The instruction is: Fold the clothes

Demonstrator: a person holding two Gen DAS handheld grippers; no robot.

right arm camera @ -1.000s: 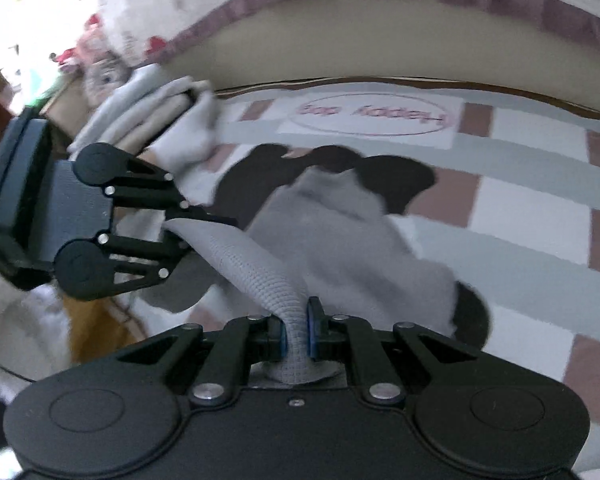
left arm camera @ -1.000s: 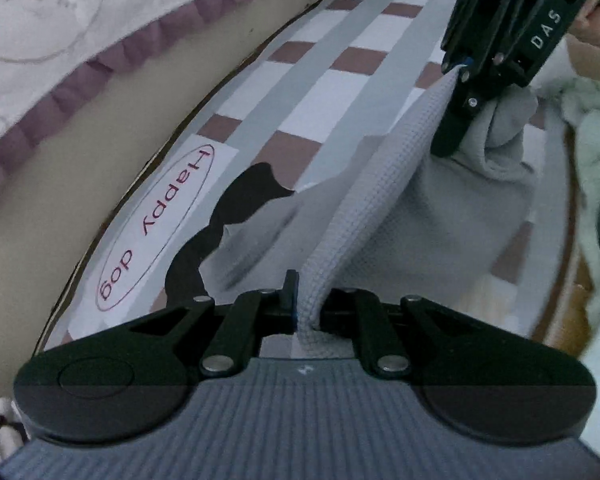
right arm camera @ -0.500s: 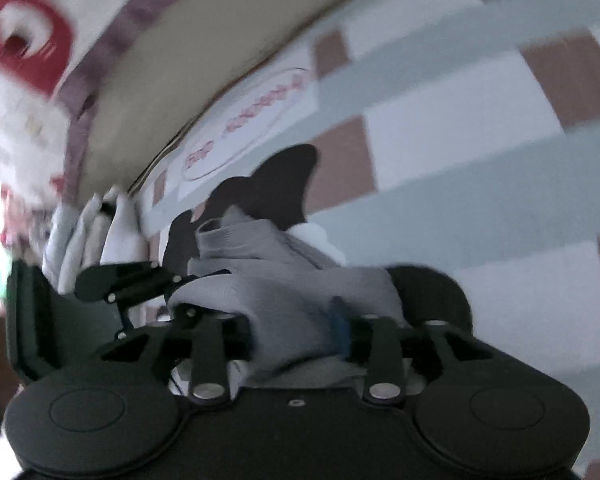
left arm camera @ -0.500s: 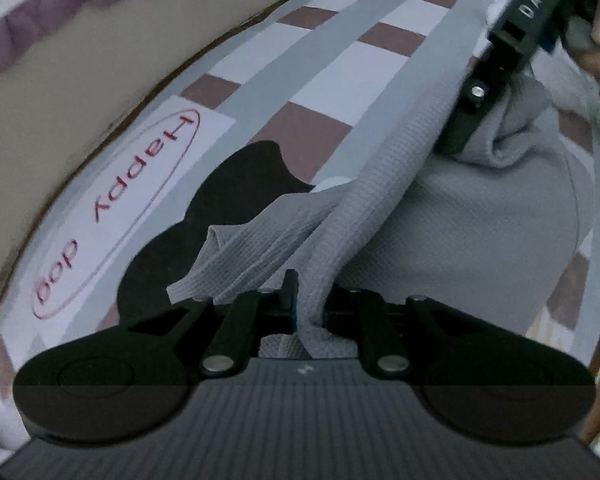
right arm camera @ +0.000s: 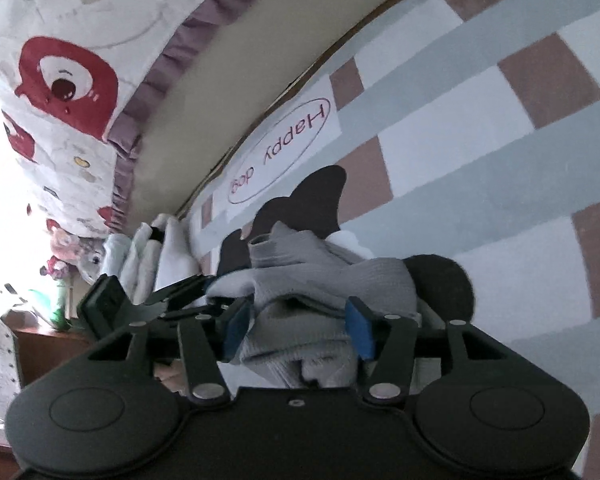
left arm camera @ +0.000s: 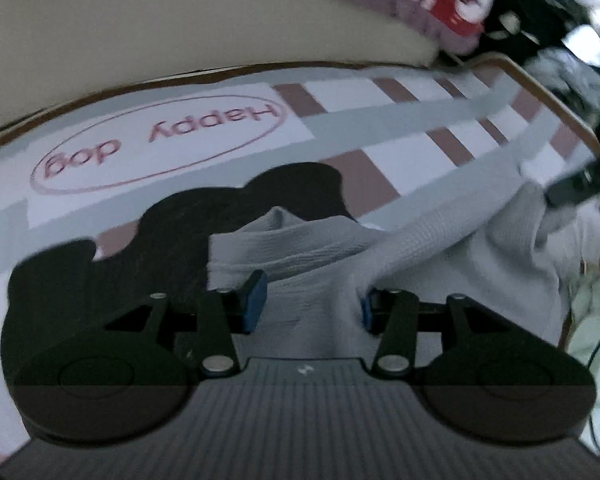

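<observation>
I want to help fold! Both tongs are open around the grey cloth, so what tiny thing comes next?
Probably pull both tongs back. The left tongs and right tongs stand open, and the grey cloth already lies bunched on the checked mat, so nothing needs holding.

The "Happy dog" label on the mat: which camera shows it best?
The left wrist view: the "Happy dog" label sits large, central, fully legible, though upside down. The right wrist view shows it smaller and tilted.

Dim, soft daylight, blown-out glare at the right-wrist view's left edge, motion blur top right, fisheye-bent edges.
</observation>
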